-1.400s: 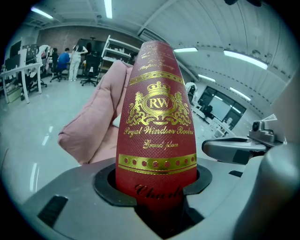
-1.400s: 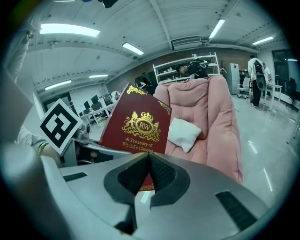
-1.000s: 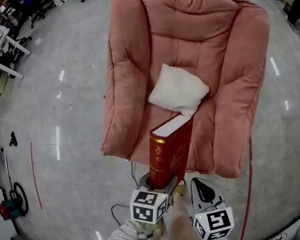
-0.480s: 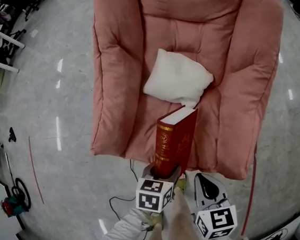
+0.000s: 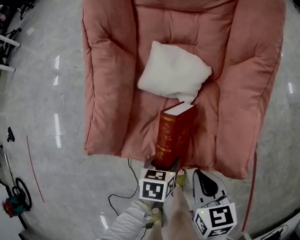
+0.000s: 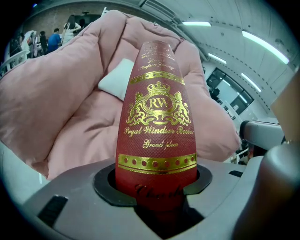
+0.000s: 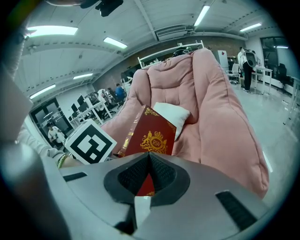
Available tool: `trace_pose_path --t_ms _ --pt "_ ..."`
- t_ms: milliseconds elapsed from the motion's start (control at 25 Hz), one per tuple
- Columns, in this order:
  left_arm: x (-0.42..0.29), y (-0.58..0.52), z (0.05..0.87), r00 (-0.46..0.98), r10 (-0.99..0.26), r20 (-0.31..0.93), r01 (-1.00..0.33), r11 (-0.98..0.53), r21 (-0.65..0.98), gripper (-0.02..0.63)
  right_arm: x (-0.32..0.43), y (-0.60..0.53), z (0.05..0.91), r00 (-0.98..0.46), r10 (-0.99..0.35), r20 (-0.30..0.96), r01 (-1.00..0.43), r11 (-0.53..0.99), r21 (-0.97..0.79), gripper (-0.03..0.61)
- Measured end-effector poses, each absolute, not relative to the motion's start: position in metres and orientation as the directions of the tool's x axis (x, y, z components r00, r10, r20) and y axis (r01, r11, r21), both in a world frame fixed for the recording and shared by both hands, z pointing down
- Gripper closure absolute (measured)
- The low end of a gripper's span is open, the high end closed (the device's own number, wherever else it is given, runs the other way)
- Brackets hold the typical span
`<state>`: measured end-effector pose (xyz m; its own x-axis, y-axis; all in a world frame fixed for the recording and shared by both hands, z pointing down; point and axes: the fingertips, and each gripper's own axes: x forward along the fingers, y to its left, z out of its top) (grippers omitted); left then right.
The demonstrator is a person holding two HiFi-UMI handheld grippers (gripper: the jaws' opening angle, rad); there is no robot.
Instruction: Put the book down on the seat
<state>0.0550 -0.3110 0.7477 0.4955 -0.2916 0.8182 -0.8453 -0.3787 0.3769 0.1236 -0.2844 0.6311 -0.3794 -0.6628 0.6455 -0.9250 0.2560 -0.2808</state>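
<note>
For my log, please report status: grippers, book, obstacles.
Left gripper shut on book, held upright. Right gripper shut, empty. Book not yet on seat. White pillow lies further back.

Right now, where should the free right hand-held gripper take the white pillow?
Probably grip the white pillow by its near corner, coming from the chair's open front. It lies flat on the seat, and that soft pointed corner faces the right hand-held gripper.

1. A pink armchair point(image 5: 108, 86) stands on the grey, glossy floor point(image 5: 39, 105).
2. A white pillow point(image 5: 173, 72) lies on its seat point(image 5: 144, 127), toward the backrest.
3. A red cord point(image 5: 251, 181) lies on the floor beside the armchair.
</note>
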Motion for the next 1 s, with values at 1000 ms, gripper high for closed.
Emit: trace_pose_path --t_ms 1000 --pt "0.023 -0.336 0.756 0.364 -0.284 0.887 -0.908 -0.319 0.27 0.267 0.097 -0.273 0.619 -0.433 -0.651 0.623 -0.901 0.303 -0.31 0.574"
